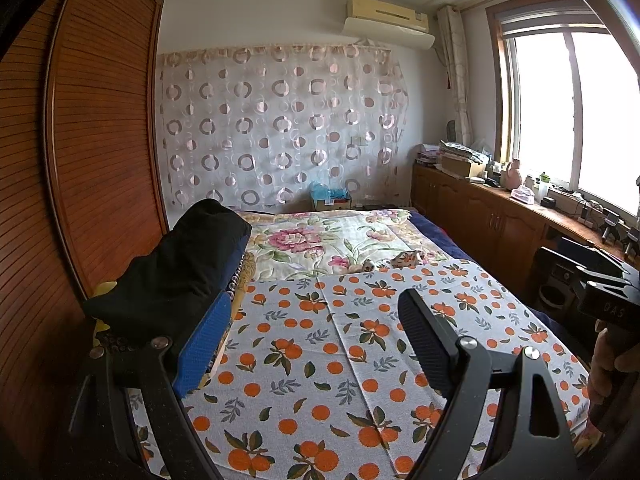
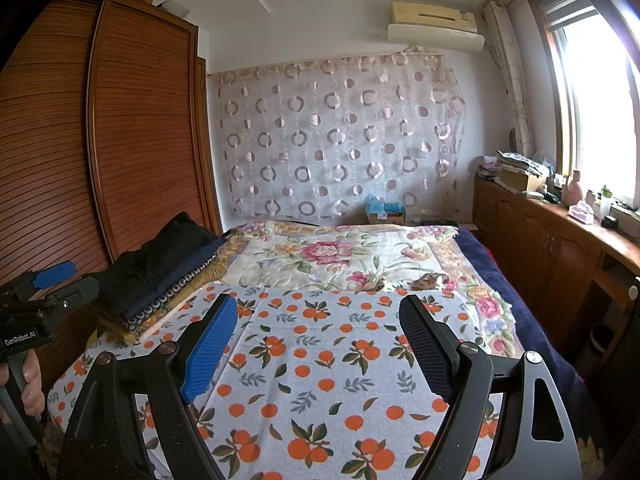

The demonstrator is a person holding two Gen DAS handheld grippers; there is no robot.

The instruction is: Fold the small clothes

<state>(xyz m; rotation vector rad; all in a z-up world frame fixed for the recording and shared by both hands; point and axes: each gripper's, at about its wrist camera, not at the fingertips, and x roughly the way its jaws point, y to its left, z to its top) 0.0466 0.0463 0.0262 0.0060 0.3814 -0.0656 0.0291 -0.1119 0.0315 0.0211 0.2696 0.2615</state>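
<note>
A stack of folded clothes (image 2: 160, 276) with a black garment (image 1: 176, 268) on top lies at the left edge of the bed, on the orange-print cloth (image 1: 320, 360). A small crumpled patterned garment (image 1: 404, 260) lies at the far edge of that cloth; it also shows in the right wrist view (image 2: 430, 280). My left gripper (image 1: 316, 320) is open and empty, its left finger close beside the stack. My right gripper (image 2: 320, 320) is open and empty above the cloth (image 2: 320, 380).
A floral quilt (image 2: 340, 256) covers the far half of the bed. A wooden wardrobe (image 1: 92, 160) stands on the left. A low wooden cabinet (image 2: 560, 248) with clutter runs under the window on the right. A cardboard box (image 1: 332, 200) sits past the bed.
</note>
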